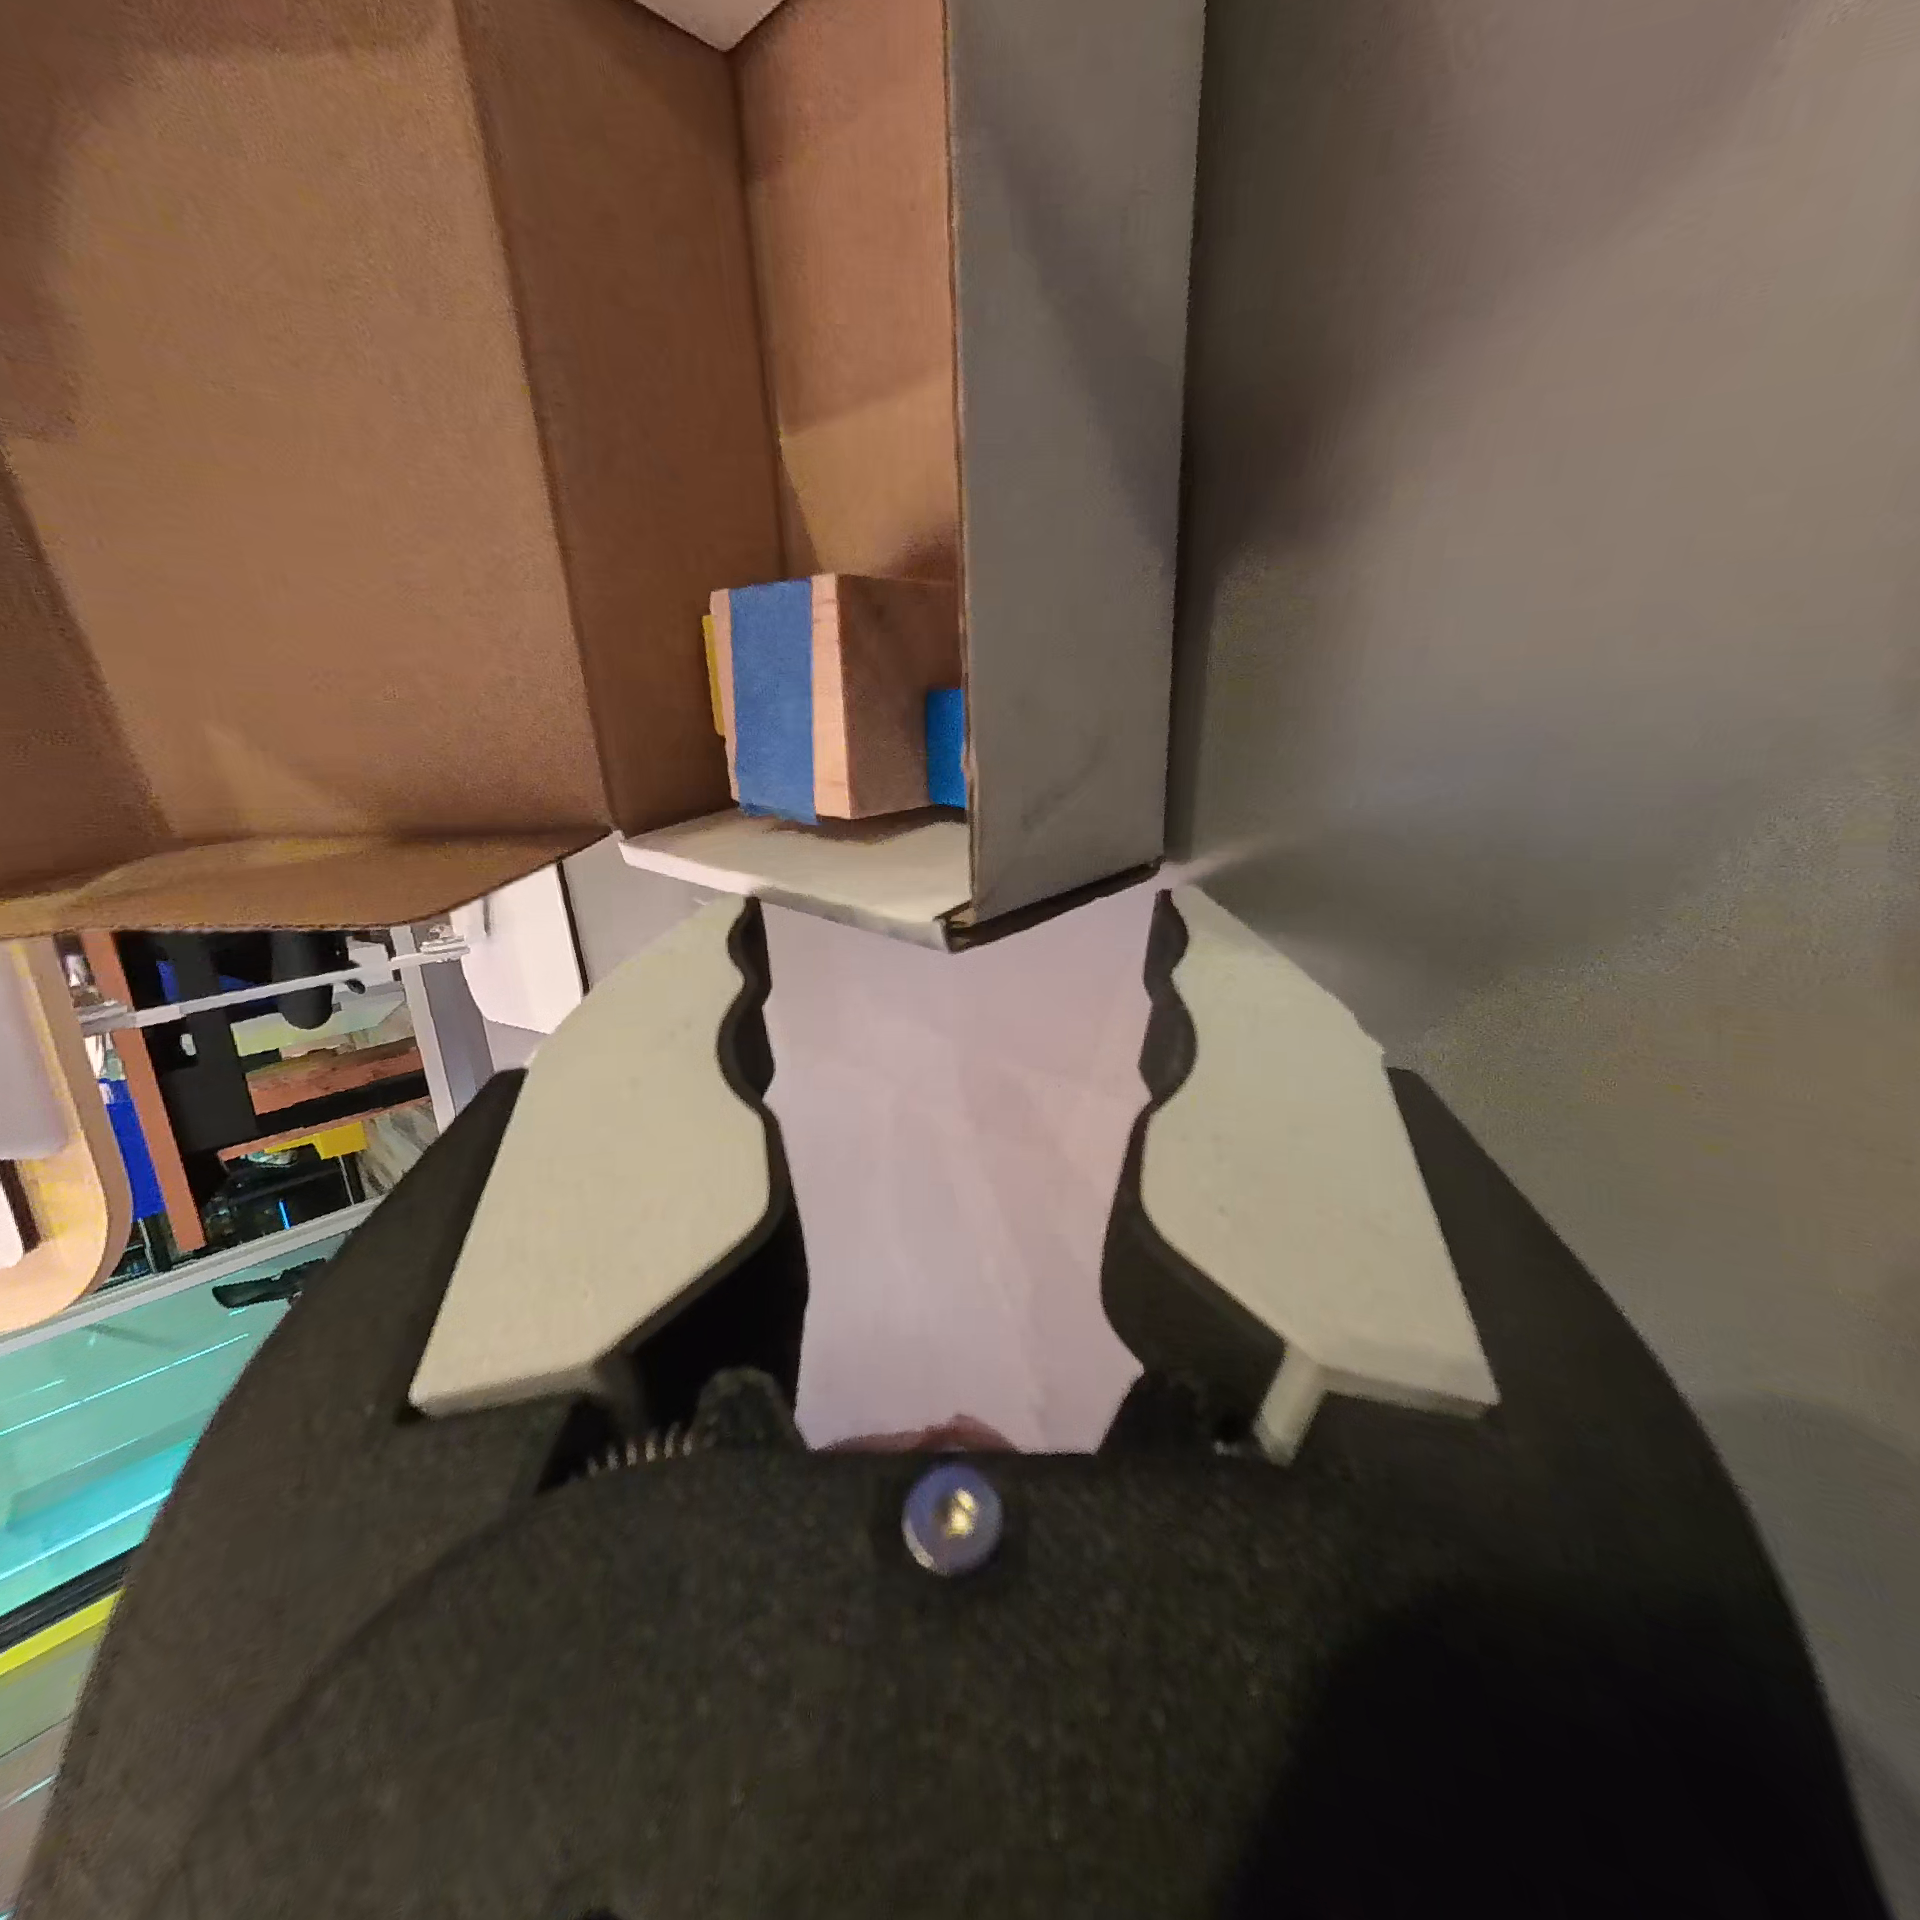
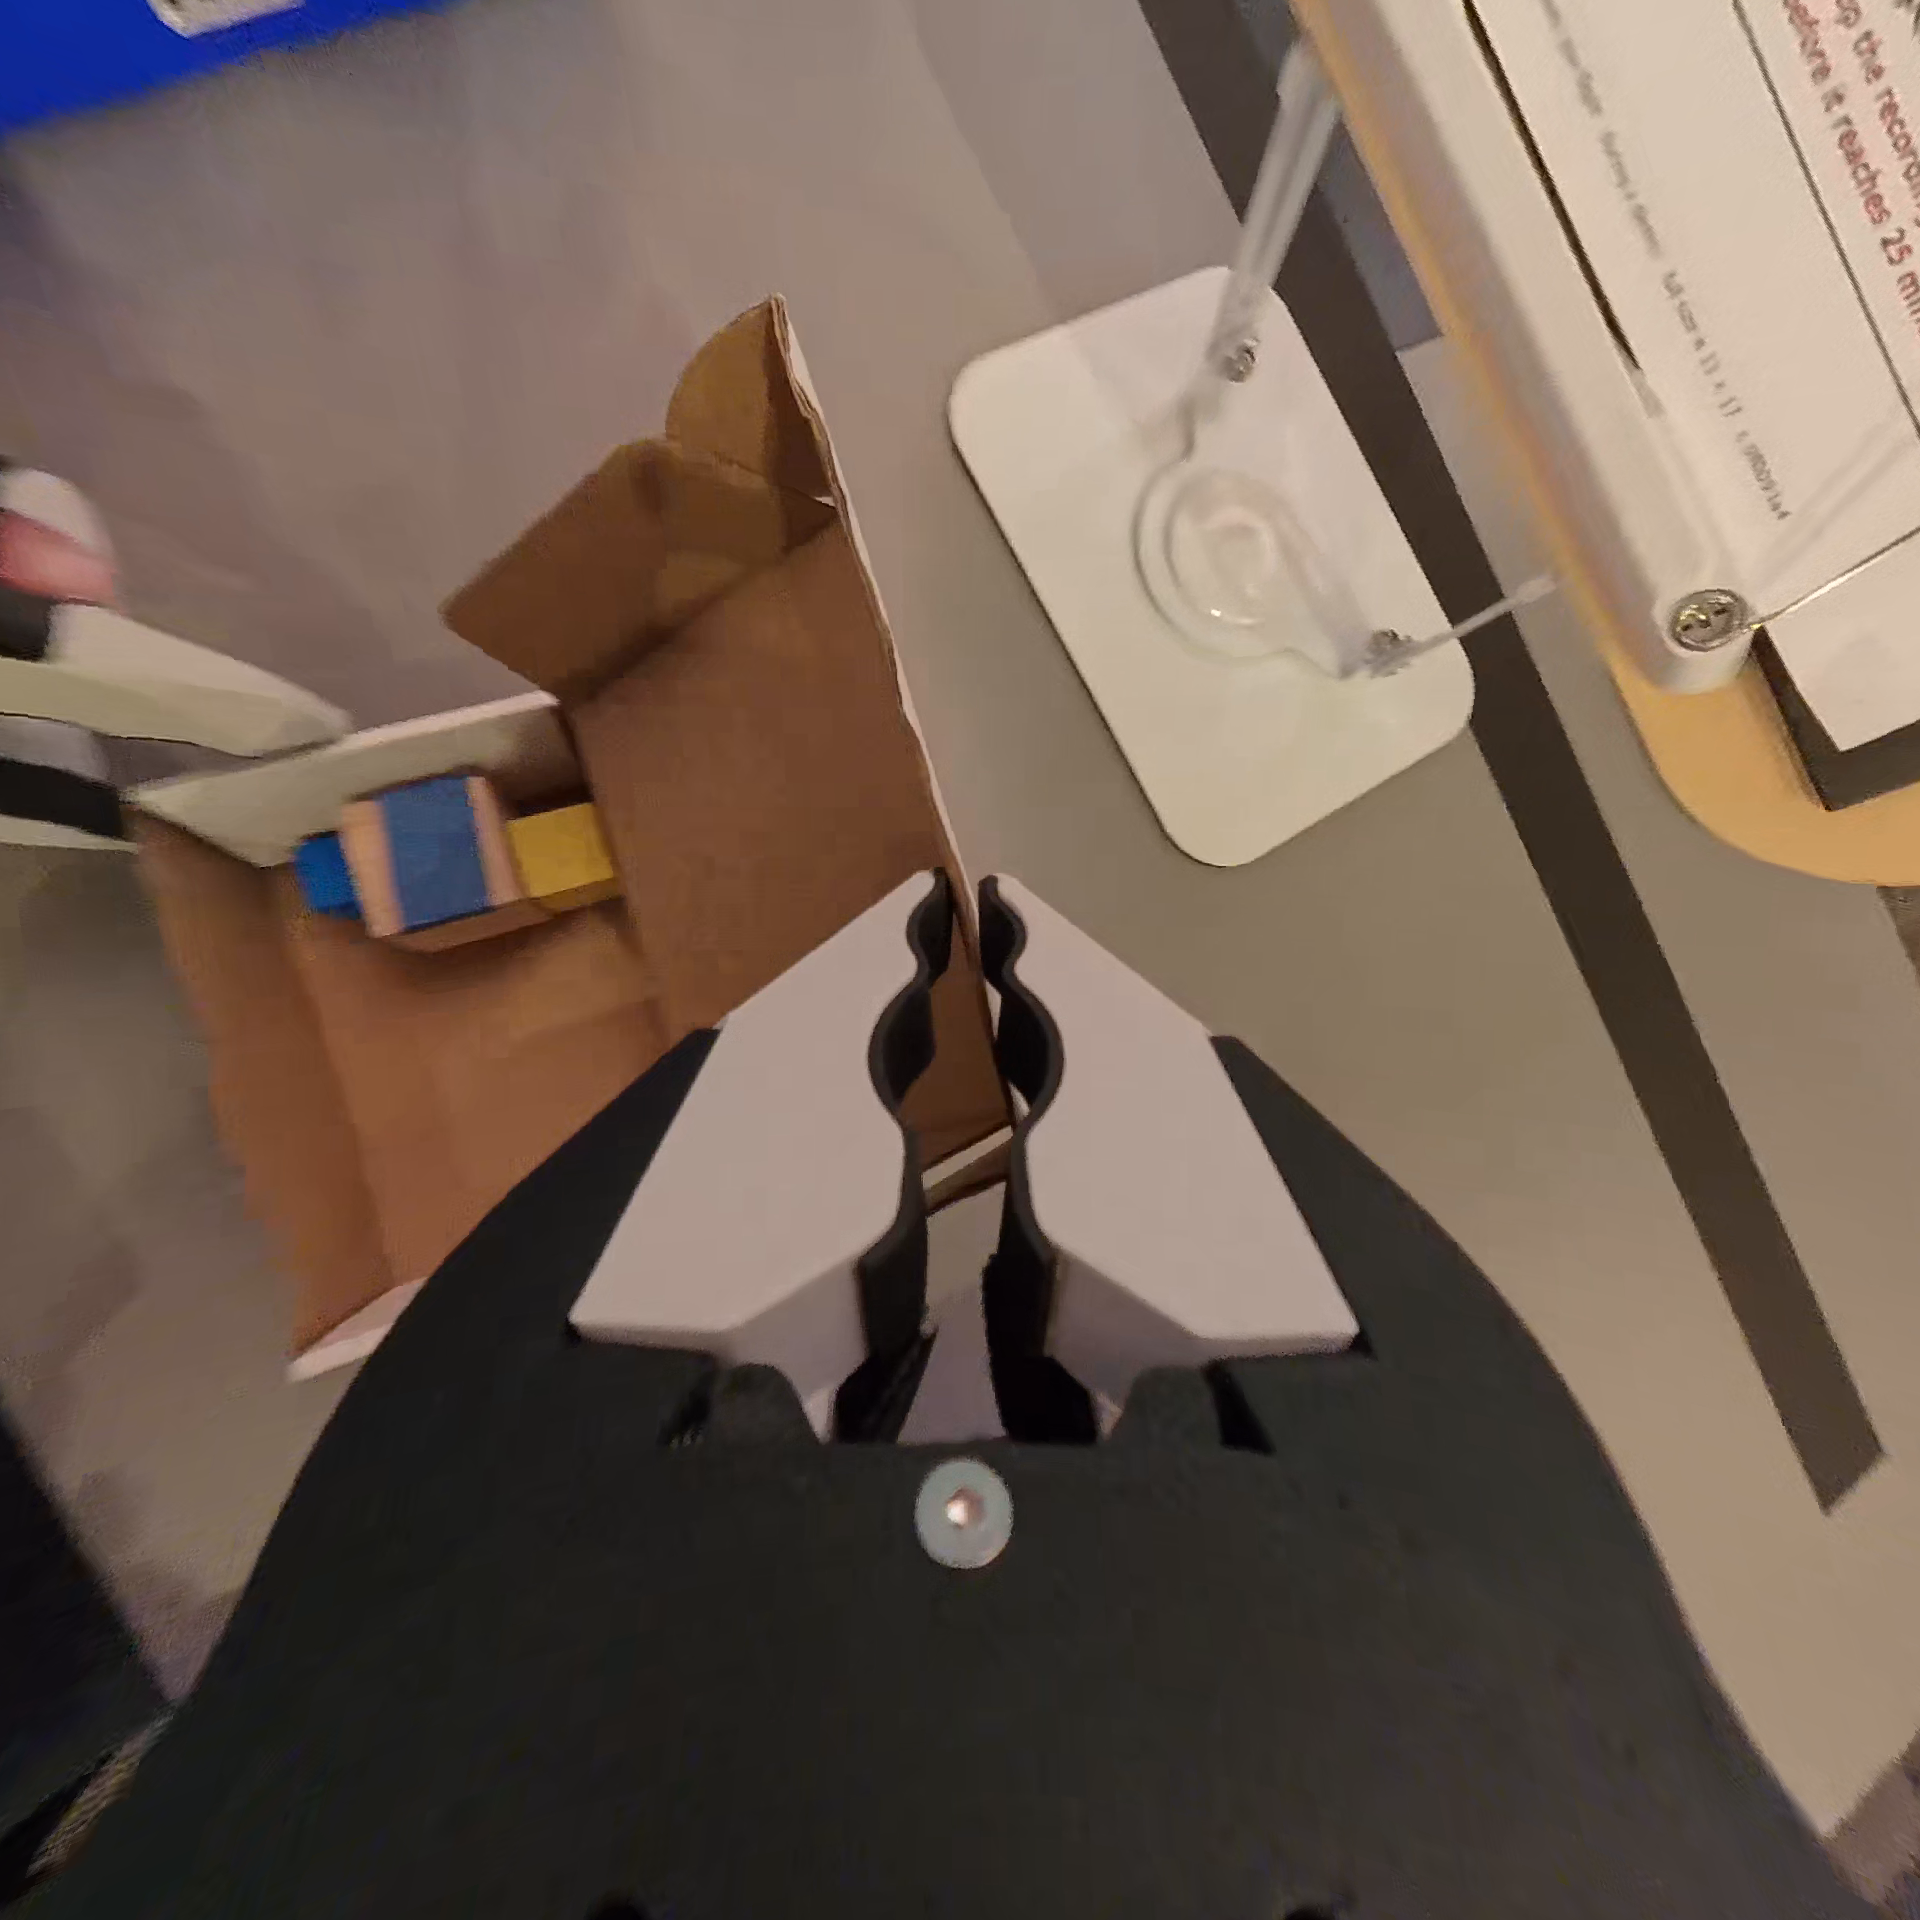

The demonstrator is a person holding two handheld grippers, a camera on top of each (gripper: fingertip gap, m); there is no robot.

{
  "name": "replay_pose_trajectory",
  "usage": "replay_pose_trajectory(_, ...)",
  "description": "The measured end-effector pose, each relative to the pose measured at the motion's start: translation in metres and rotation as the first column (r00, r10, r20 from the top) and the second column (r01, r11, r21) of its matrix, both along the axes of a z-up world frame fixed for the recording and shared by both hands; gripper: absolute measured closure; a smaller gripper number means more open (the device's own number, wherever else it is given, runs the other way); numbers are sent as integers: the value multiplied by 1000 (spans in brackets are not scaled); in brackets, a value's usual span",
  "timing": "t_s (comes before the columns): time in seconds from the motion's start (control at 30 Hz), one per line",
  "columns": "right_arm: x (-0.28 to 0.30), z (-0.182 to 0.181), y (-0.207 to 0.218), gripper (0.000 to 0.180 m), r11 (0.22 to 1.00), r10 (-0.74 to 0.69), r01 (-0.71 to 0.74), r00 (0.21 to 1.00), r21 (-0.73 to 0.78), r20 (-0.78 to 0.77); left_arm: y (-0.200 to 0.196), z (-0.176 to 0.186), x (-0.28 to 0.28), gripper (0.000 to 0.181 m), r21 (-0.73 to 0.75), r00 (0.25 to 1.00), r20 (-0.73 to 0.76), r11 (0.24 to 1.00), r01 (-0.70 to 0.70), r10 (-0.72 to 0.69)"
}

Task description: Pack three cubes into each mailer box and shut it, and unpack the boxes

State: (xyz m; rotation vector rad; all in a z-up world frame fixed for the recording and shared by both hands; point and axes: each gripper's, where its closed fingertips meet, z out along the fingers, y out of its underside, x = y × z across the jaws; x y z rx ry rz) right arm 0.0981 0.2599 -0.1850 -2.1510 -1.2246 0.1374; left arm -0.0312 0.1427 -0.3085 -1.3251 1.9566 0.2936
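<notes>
Right claw [image 2: 964, 891]: pinched onto the raised lid [image 2: 748, 707] of the mailer box [image 2: 436, 1081].
Left claw [image 1: 958, 914]: spread wide, empty, just beside the box's corner [image 1: 1060, 665].
Cubes: wooden, blue-taped cube [image 2: 426, 857] and yellow one [image 2: 561, 854] inside the box.
Worktop [image 2: 1299, 1039]: grey; box rests on it.

grey table [image 2: 1299, 1039], white stand base [image 2: 1216, 582], blue bin [image 2: 94, 42], clipboard [image 2: 1704, 343]

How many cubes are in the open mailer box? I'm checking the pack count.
2 are clearly visible: a blue-taped wooden cube against the box's white wall, and a yellow one beside it. A third may be hidden.
</notes>
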Motion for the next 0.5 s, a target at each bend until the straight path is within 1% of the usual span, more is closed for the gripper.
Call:
replay_pose_trajectory(0.2, 12, -49, 24, 177, 1000, -24, 25, 992, -7, 122, -1, -2, 1, 115, 0, 1000, -6, 1000, -6, 6)
replay_pose_trajectory(0.3, 20, -73, 29, 176, 997, -32, 42, 985, -57, 171, -2, -3, 3, 118, 1, 1000, -5, 1000, -8, 8)
replay_pose_trajectory(0.43, 19, -79, 34, 175, 995, -26, 43, 985, -94, 172, -2, -2, 4, 119, -18, 1000, 12, 1000, -16, 16)
replay_pose_trajectory(0.5, 20, -86, 34, 174, 994, -4, 30, 973, -107, 231, -4, -2, 6, 120, -37, 999, 25, 999, -18, 19)
